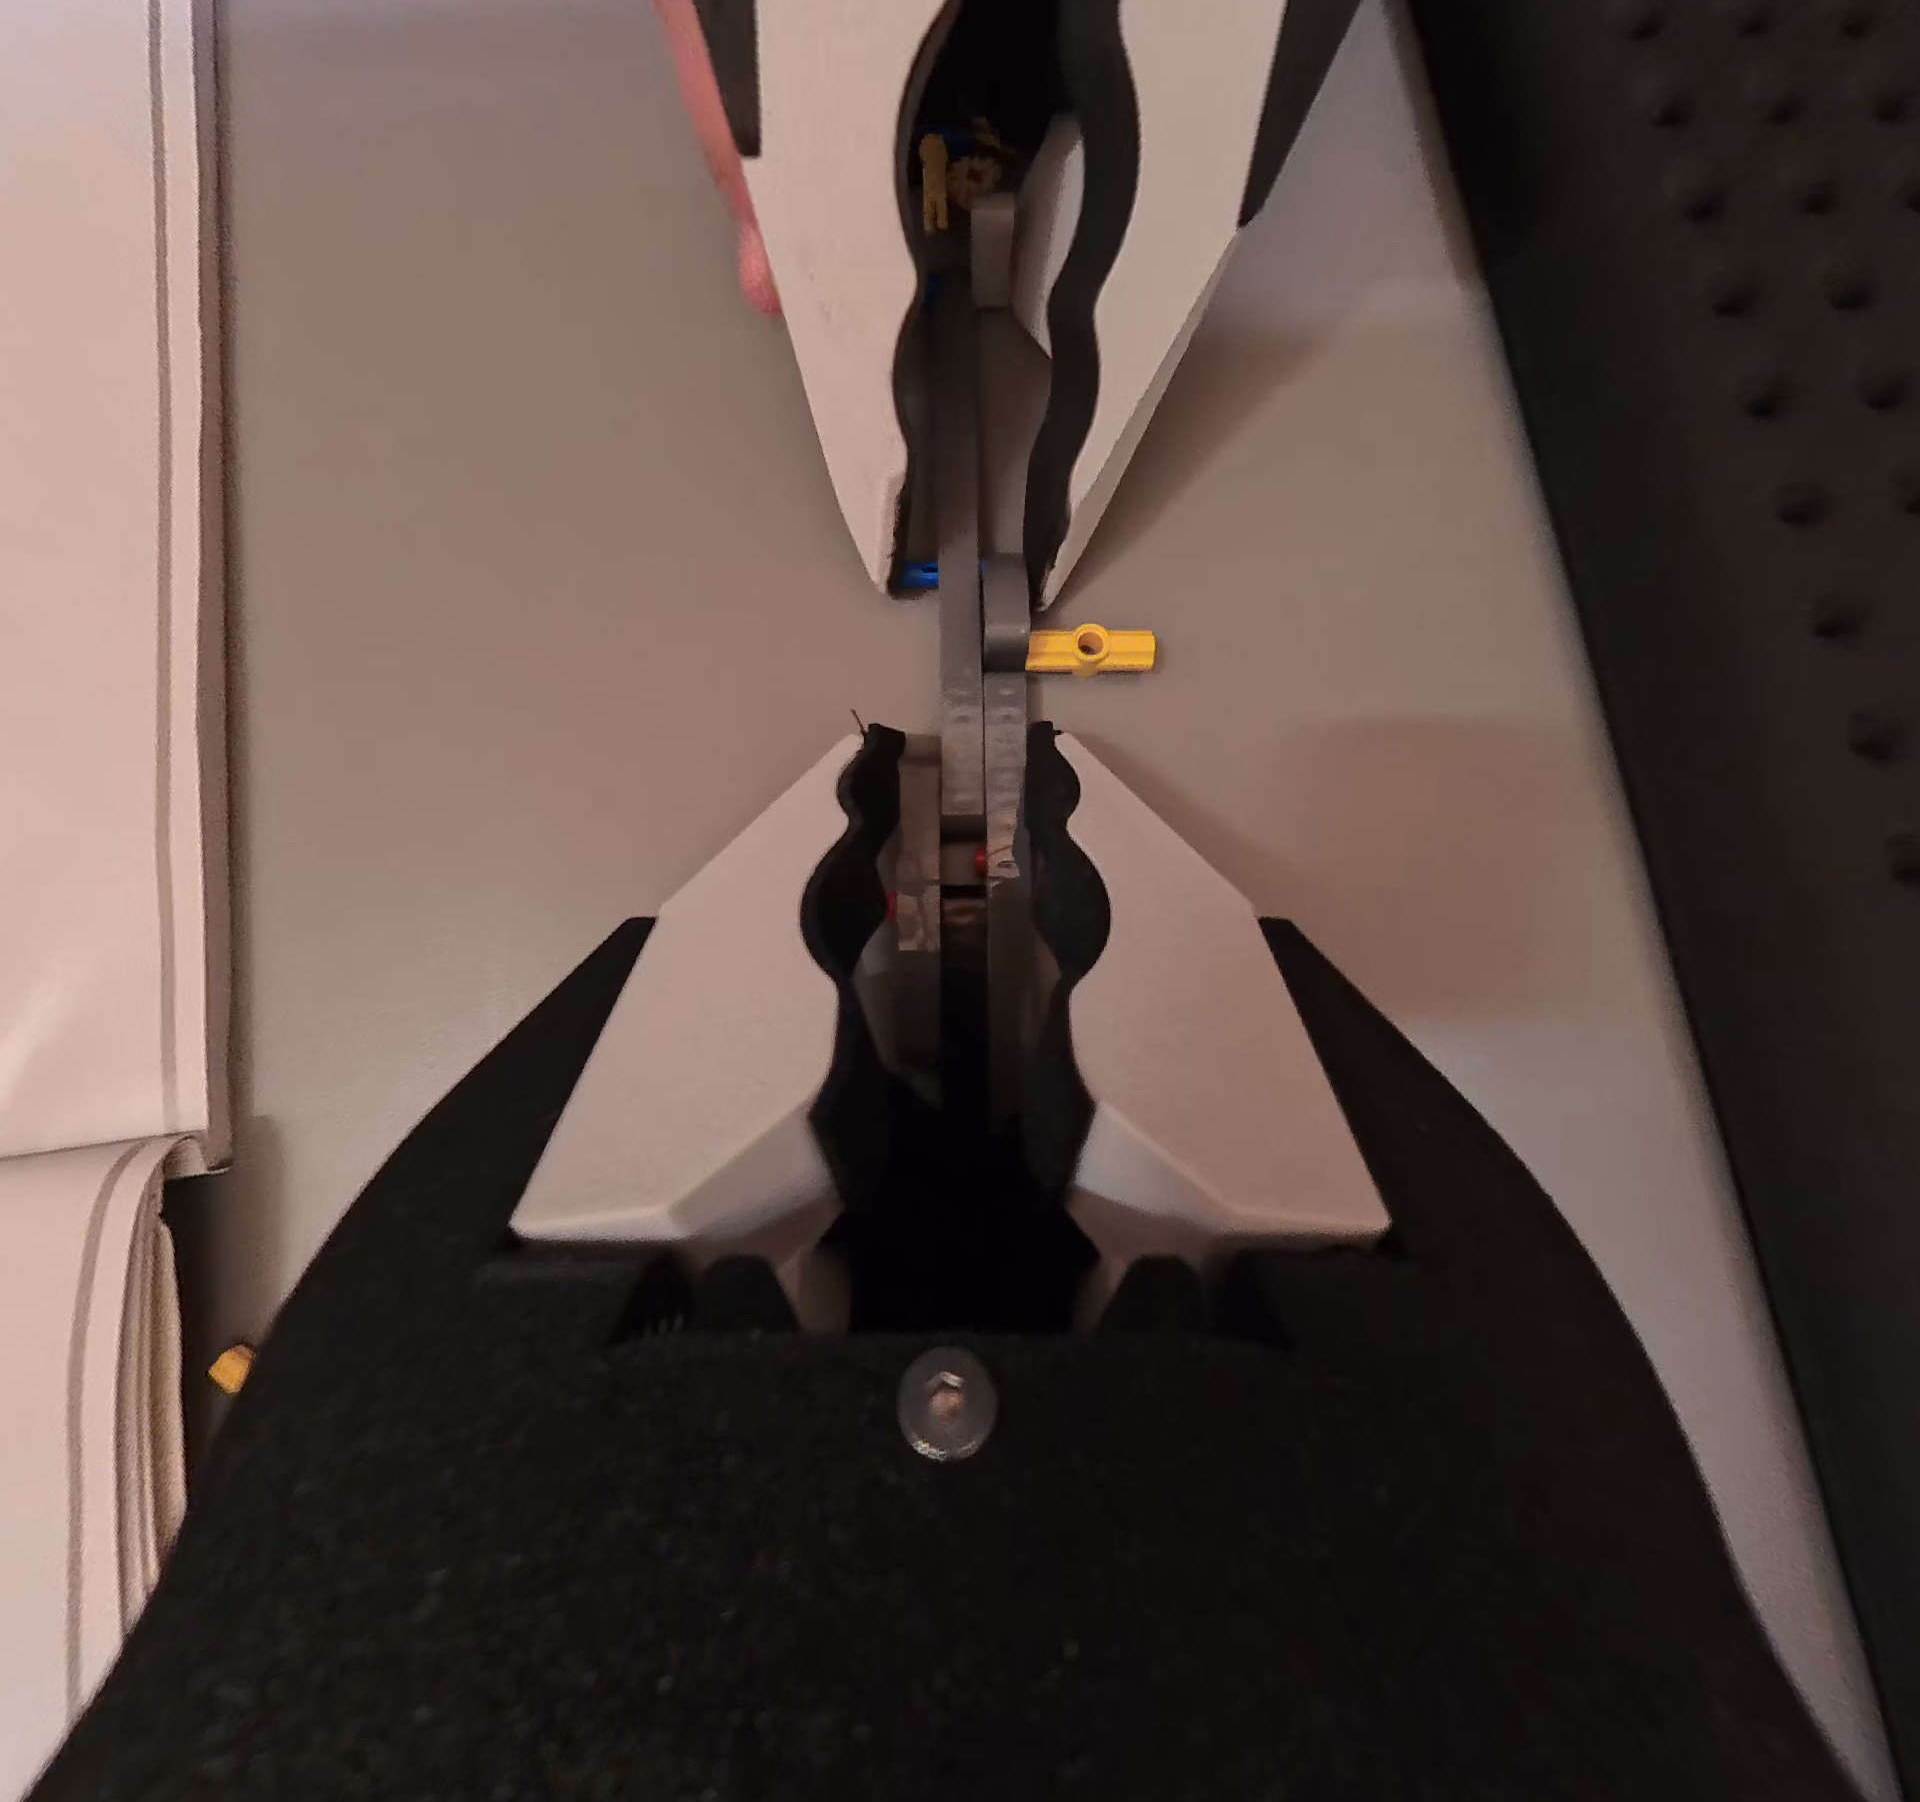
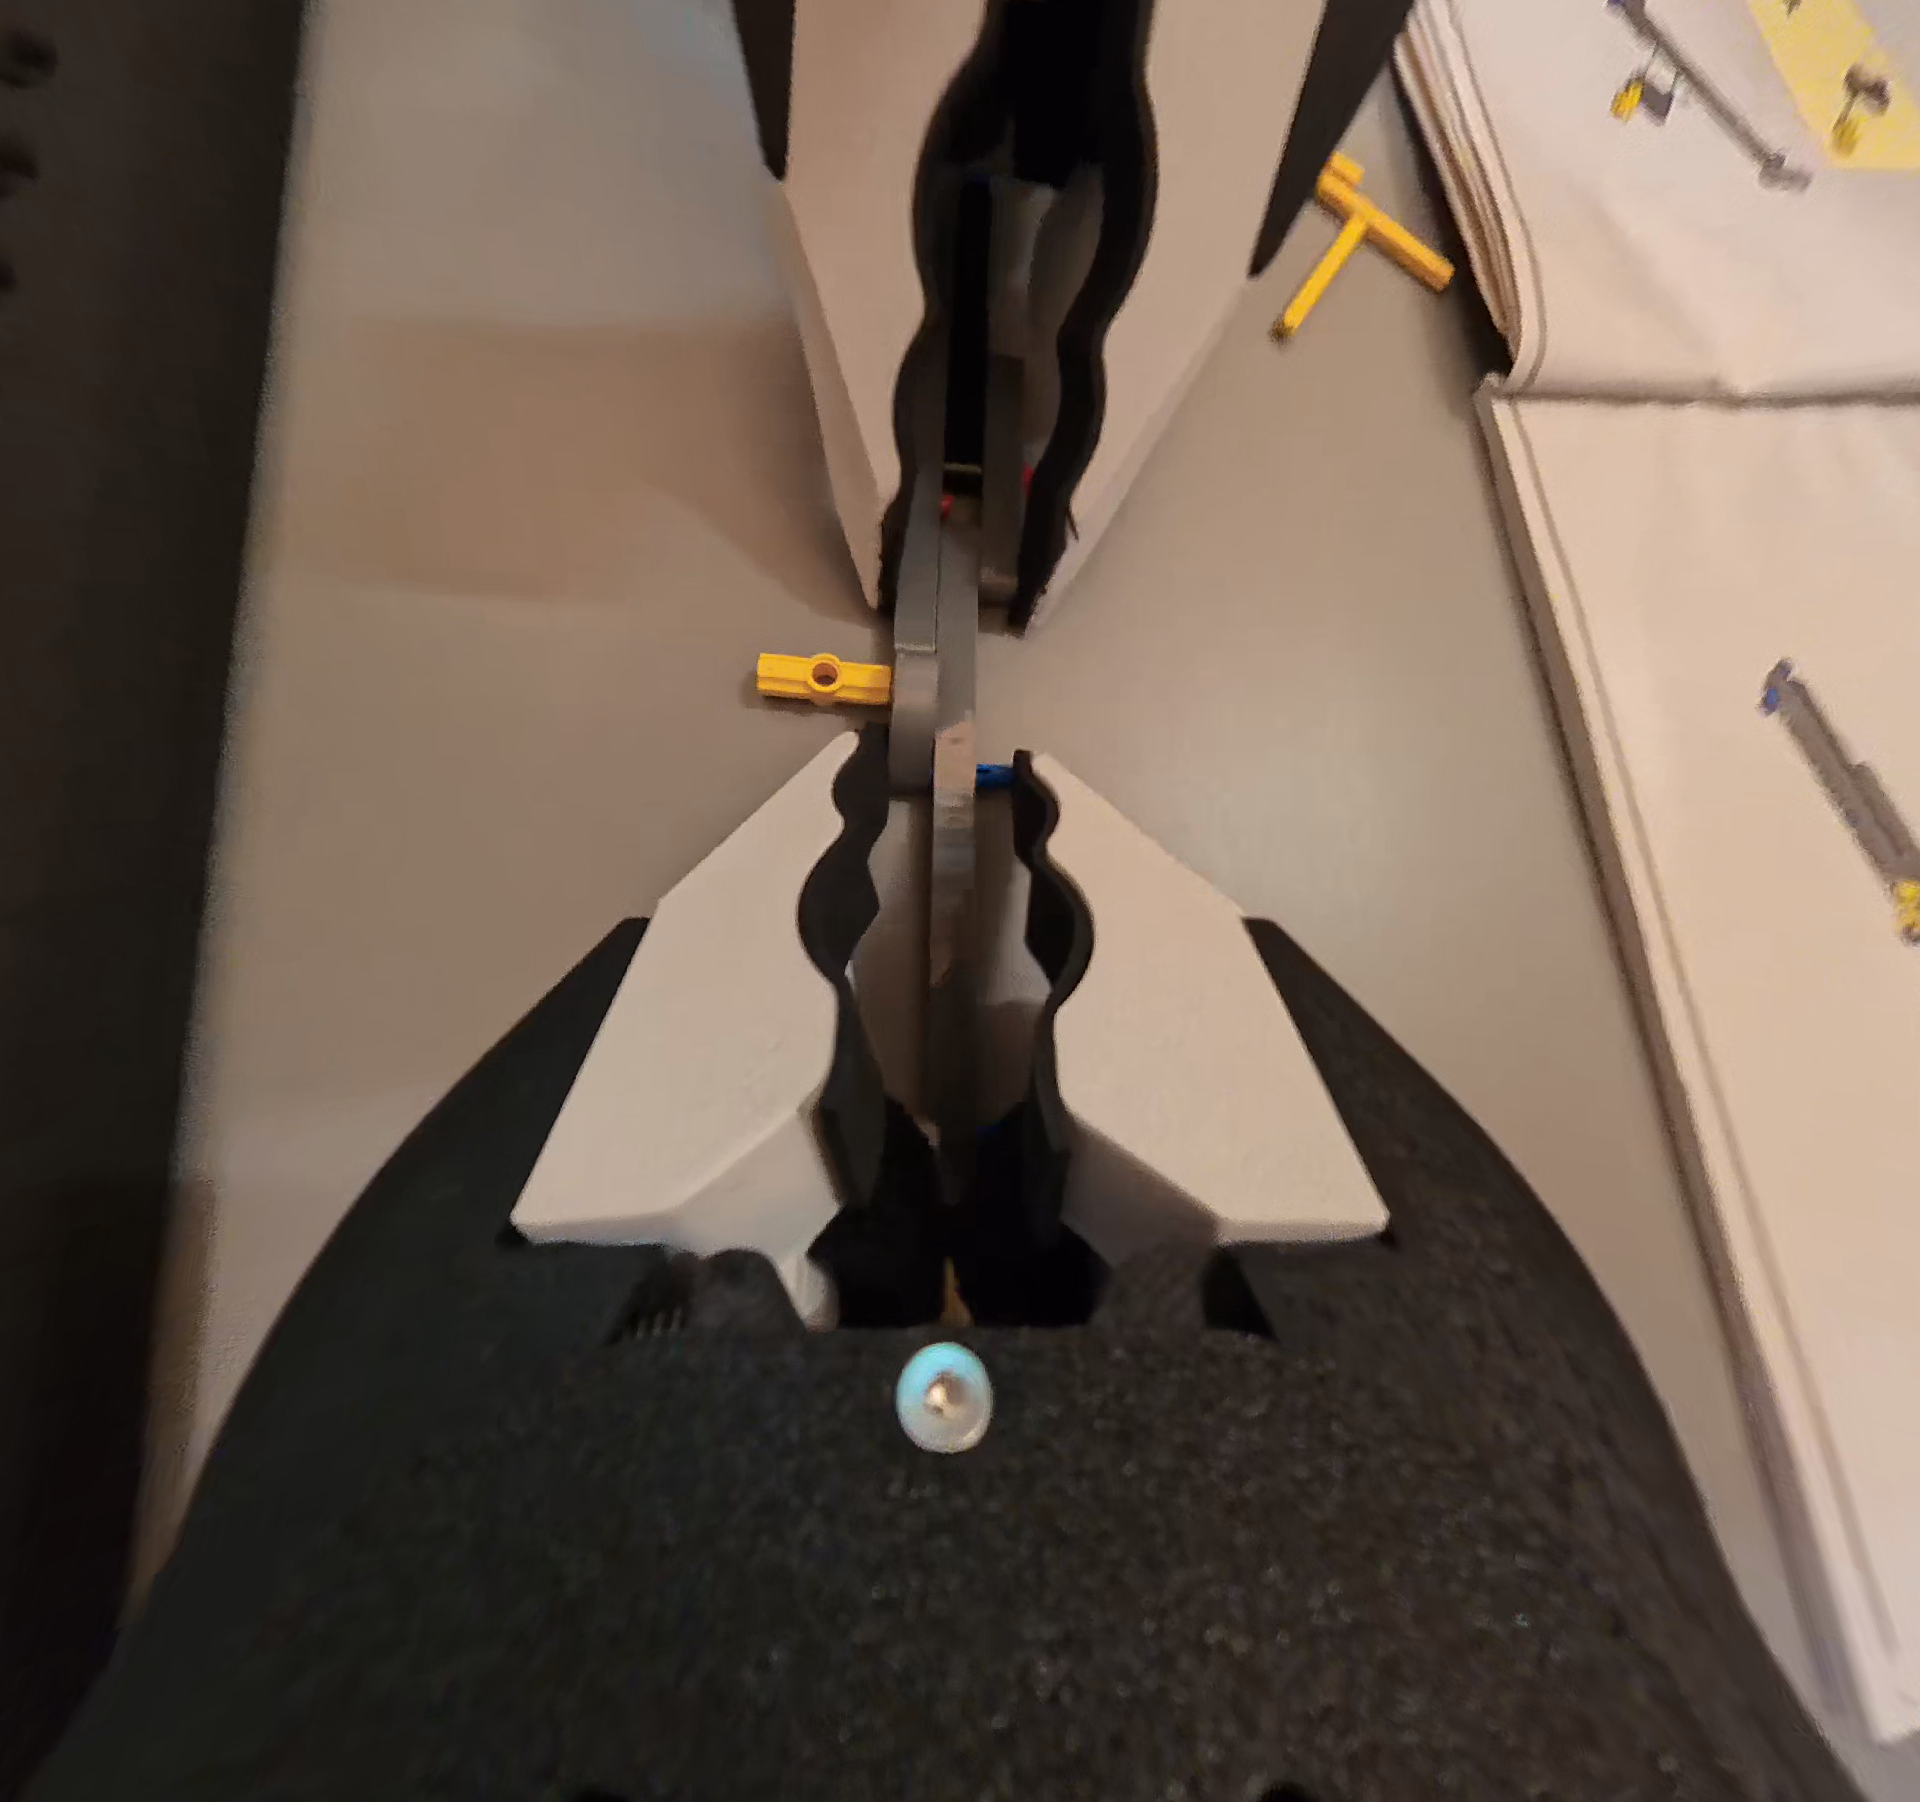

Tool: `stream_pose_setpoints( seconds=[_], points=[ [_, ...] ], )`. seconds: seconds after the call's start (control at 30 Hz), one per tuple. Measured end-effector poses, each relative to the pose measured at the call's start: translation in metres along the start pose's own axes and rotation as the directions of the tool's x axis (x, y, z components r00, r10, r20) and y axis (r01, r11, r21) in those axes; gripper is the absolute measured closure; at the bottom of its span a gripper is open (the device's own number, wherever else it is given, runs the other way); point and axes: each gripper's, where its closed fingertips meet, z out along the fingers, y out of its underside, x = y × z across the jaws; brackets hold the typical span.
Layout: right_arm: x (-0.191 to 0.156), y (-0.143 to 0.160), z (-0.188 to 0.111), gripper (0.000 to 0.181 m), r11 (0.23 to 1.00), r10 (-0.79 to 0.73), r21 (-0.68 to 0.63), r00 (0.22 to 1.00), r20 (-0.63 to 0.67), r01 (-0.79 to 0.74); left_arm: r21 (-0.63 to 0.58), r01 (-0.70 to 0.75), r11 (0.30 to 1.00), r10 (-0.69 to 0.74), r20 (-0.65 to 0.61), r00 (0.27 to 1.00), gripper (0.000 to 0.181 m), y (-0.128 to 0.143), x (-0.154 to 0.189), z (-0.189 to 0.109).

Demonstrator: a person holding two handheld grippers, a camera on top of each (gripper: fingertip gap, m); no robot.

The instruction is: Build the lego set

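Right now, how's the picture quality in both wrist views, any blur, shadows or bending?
Left wrist view: gray beams and yellow connector are sharp, edges smear, wide-angle lens bows the booklet. Right wrist view: soft motion blur on the instruction pages and the loose yellow piece; warm, dim light, faint shadows on the table.

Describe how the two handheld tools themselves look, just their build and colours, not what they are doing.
Both tools match. The left tool has two pale, off-white wedge-shaped fingers tapering to narrow tips, each lined inside with a wavy black pad. They sit in a textured black body with a silver screw at its centre. The right tool shows the same white fingers, black scalloped pads and central screw. No cables or sleeves are visible.
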Motion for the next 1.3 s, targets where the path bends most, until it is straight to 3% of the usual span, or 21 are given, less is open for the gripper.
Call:
stream_pose_setpoints(
  seconds=[0.07,0.13,0.17,0.37,0.7,0.73,0.77,0.9,1.0,1.1,1.3],
  points=[
    [0.006,-0.003,-0.001,0.146,0.996,-0.091,0.000,0.992,-0.088,0.092,0.001,0.003,1.000,-0.003,0.000,1.000,0.158,0.000,0.000,0.000],
    [0.001,-0.005,0.000,0.157,0.989,-0.149,-0.017,0.985,-0.089,0.148,0.001,0.006,1.000,-0.006,-0.002,1.000,0.158,0.000,0.000,0.000],
    [-0.003,-0.005,0.002,0.166,0.990,-0.139,-0.025,0.989,-0.059,0.138,0.000,0.003,1.000,-0.003,-0.002,1.000,0.158,0.000,0.000,0.000],
    [-0.004,-0.003,0.004,0.166,0.999,0.034,-0.038,0.998,0.056,-0.032,-0.001,-0.005,1.000,0.005,0.006,1.000,0.158,0.000,0.000,0.000],
    [0.001,-0.002,0.001,0.165,0.995,0.082,-0.068,0.996,0.039,-0.079,-0.002,0.004,1.000,-0.004,0.023,1.000,0.159,-0.002,-0.004,0.001],
    [0.004,-0.004,-0.002,0.157,0.994,0.096,-0.056,0.995,0.029,-0.094,-0.005,0.012,1.000,-0.012,0.010,1.000,0.159,-0.002,-0.003,0.001],
    [0.008,-0.009,-0.010,0.147,0.993,0.117,-0.016,0.993,0.015,-0.117,-0.012,0.016,1.000,-0.016,0.004,1.000,0.158,-0.001,-0.004,0.000],
    [0.042,-0.021,-0.063,0.164,0.951,0.259,0.209,0.956,-0.137,-0.228,-0.005,0.078,0.997,-0.078,0.043,0.996,0.159,-0.001,-0.018,-0.007],
    [0.066,-0.016,-0.095,0.171,0.883,0.420,0.346,0.865,-0.275,-0.318,0.062,0.170,0.983,-0.176,0.093,0.980,0.159,-0.011,-0.036,-0.019],
    [0.070,-0.002,-0.105,0.172,0.852,0.502,0.385,0.765,-0.404,-0.356,0.071,0.253,0.965,-0.262,0.173,0.950,0.159,-0.013,-0.058,-0.032],
    [0.048,-0.023,-0.110,0.168,0.774,0.585,0.581,0.635,-0.504,-0.252,-0.059,0.270,0.961,-0.238,0.321,0.917,0.158,-0.007,-0.064,-0.032]
  ],
)
